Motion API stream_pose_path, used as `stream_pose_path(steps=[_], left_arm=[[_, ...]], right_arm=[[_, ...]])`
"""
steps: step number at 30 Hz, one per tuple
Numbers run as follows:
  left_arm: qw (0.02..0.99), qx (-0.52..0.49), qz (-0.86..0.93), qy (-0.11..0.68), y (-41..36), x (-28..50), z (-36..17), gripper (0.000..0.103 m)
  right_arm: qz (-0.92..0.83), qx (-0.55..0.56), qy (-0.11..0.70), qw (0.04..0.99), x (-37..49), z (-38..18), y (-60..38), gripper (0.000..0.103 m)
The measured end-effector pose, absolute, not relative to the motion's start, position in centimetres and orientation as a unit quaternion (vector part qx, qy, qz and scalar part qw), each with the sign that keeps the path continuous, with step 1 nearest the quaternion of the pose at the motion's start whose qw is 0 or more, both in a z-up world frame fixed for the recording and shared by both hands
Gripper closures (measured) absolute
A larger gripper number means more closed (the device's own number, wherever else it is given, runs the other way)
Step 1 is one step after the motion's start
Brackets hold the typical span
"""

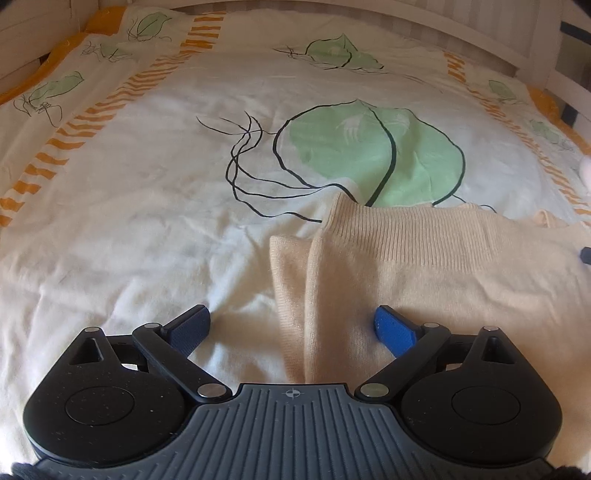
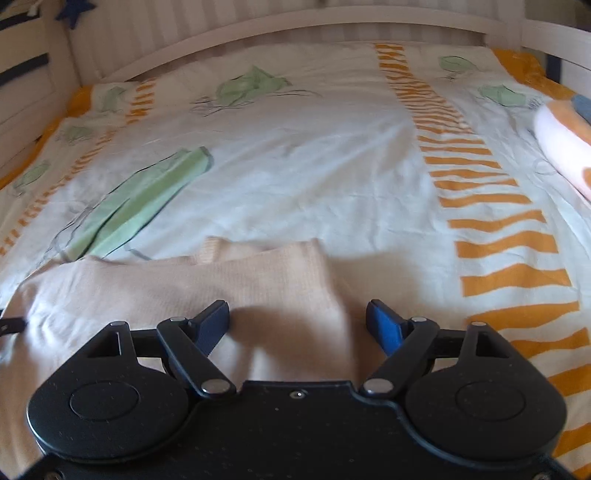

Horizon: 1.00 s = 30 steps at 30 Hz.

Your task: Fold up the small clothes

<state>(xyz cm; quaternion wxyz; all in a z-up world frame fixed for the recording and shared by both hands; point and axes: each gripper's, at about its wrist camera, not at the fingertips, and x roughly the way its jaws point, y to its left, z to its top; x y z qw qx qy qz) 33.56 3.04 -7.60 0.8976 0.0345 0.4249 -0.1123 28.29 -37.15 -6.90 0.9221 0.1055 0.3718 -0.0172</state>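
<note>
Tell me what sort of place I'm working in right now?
Most likely a bedroom, on a bed. A white printed bedsheet with green leaf shapes and orange stripes covers the surface, a white slatted wooden bed rail runs behind it, and a beige knitted garment lies spread for folding.

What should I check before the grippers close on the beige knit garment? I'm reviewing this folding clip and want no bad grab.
1. Left gripper open: ok, jaws wide apart, nothing pinched.
2. Right gripper open: ok, jaws wide apart, nothing pinched.
3. Beige knit garment under the left gripper: ok, its folded side edge runs between the fingers.
4. Garment under the right gripper: ok, its opposite side edge lies between the fingers.
5. Garment lying flat: not ok, a fold runs along its left side and the ribbed edge is doubled.
6. Pads touching the fabric: cannot tell.
7. Bedsheet kept out of the grab: cannot tell.
</note>
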Motion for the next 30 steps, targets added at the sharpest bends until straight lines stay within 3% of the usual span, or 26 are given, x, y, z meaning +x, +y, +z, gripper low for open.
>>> stream_pose_path(steps=[4, 8, 11, 22, 25, 30], left_arm=[[0.911, 0.037, -0.105, 0.396, 2.5, 31.7, -5.3, 0.006], [0.915, 0.010, -0.134, 0.380, 0.6, 29.6, -3.4, 0.006], [0.914, 0.020, -0.155, 0.376, -2.3, 29.1, -2.9, 0.006], [0.888, 0.107, -0.143, 0.424, -11.4, 31.0, -6.5, 0.006], [0.886, 0.128, -0.128, 0.428, -12.1, 30.8, -8.4, 0.000], [0.886, 0.123, -0.121, 0.430, -11.9, 30.6, -8.3, 0.000]], right_arm=[[-0.016, 0.140, 0.342, 0.929, 25.8, -5.8, -38.2, 0.020], [0.011, 0.147, 0.314, 0.938, 21.7, -4.9, -37.9, 0.006], [0.015, 0.151, 0.311, 0.938, 19.0, -5.3, -37.7, 0.005], [0.011, 0.161, 0.339, 0.927, 16.4, -7.6, -38.7, 0.000], [0.017, 0.164, 0.339, 0.926, 16.2, -7.9, -39.0, 0.000], [0.020, 0.170, 0.344, 0.923, 16.3, -8.0, -39.0, 0.000]])
